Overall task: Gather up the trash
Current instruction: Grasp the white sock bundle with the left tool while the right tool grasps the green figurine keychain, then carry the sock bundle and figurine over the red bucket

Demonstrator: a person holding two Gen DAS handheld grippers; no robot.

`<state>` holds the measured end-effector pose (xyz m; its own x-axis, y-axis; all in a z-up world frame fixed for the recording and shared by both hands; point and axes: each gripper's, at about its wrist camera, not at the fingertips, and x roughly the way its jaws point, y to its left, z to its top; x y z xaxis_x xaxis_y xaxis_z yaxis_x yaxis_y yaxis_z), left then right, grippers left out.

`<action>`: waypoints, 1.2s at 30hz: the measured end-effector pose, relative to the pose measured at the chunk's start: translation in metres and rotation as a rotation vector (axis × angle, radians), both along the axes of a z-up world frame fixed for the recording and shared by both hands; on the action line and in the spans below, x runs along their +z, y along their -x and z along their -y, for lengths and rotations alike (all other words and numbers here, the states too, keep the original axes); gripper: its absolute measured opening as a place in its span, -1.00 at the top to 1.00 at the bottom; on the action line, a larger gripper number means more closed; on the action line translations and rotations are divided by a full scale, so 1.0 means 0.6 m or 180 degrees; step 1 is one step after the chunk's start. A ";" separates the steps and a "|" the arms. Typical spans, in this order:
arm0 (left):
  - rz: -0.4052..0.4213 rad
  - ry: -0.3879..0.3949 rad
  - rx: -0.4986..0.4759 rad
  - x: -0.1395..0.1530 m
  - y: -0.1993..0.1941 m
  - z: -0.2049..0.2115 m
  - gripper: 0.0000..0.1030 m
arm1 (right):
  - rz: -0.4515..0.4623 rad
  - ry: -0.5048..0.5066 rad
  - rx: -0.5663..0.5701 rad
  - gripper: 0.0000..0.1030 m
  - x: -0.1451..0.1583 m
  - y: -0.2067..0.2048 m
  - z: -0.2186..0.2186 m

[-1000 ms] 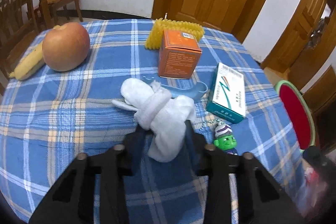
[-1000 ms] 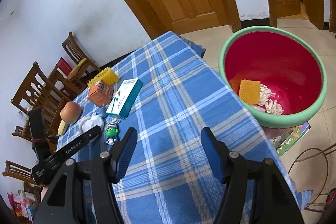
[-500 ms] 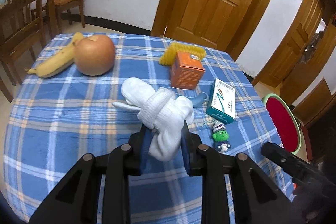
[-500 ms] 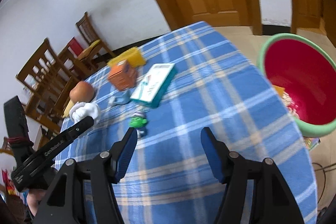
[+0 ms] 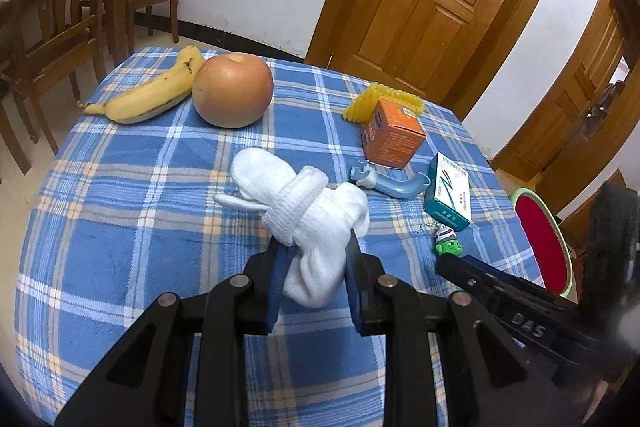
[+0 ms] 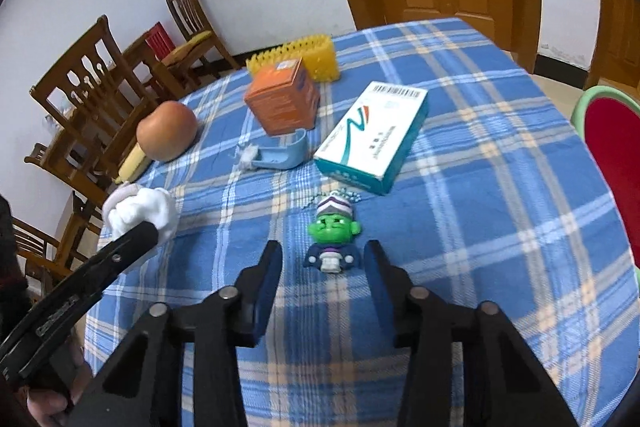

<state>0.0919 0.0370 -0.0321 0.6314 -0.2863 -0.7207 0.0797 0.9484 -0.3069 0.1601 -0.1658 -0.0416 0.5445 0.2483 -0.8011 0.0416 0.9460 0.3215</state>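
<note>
My left gripper (image 5: 314,247) is shut on a white rolled sock bundle (image 5: 304,203) and holds it just above the blue checked tablecloth (image 5: 120,235). The right wrist view shows that bundle (image 6: 140,211) at the left, in the left gripper's finger (image 6: 132,239). My right gripper (image 6: 323,251) points down at a small green-faced figure keychain (image 6: 334,227) lying on the cloth. Its jaws are closing, with the figure between them and the pads not pressing on it. A red bin with a green rim (image 6: 580,107) stands beside the table at the right.
On the table lie an apple (image 5: 234,91), a banana (image 5: 148,95), an orange box (image 5: 394,137), a yellow brush (image 5: 360,105), a teal-and-white box (image 6: 372,139) and a blue plastic piece with a tissue wad (image 6: 280,155). Wooden chairs (image 5: 60,27) stand at the left, doors behind.
The left gripper drew back and rose a little with the sock bundle. The right gripper swung from the red bin to over the green figure, and its jaws narrowed.
</note>
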 end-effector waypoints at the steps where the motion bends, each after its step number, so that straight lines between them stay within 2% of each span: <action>1: 0.0003 0.0002 -0.0002 0.000 0.001 0.000 0.48 | 0.0026 0.0032 -0.0010 0.19 0.001 0.000 0.000; 4: 0.0009 0.0010 -0.0015 0.001 0.002 0.001 0.48 | 0.0043 0.0114 -0.0030 0.33 0.001 0.000 -0.003; 5: 0.0011 0.0008 -0.0020 0.002 0.002 0.004 0.48 | 0.0050 0.0145 -0.0041 0.45 0.001 0.000 -0.003; 11: 0.0037 0.0009 -0.0081 0.010 0.008 0.016 0.48 | 0.0075 0.0108 -0.0023 0.60 0.003 0.009 0.000; 21: 0.0068 0.0001 -0.0248 0.025 0.013 0.055 0.48 | 0.0220 -0.0056 -0.0116 0.60 0.022 0.049 0.031; 36: 0.0147 -0.0005 -0.0653 0.059 0.023 0.158 0.48 | 0.0588 -0.0186 -0.0683 0.60 0.078 0.124 0.158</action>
<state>0.0783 -0.0578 0.0033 0.5922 -0.4112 -0.6929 0.2852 0.9113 -0.2971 0.0857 -0.2605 0.0055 0.7250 0.1545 -0.6712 0.1745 0.9015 0.3960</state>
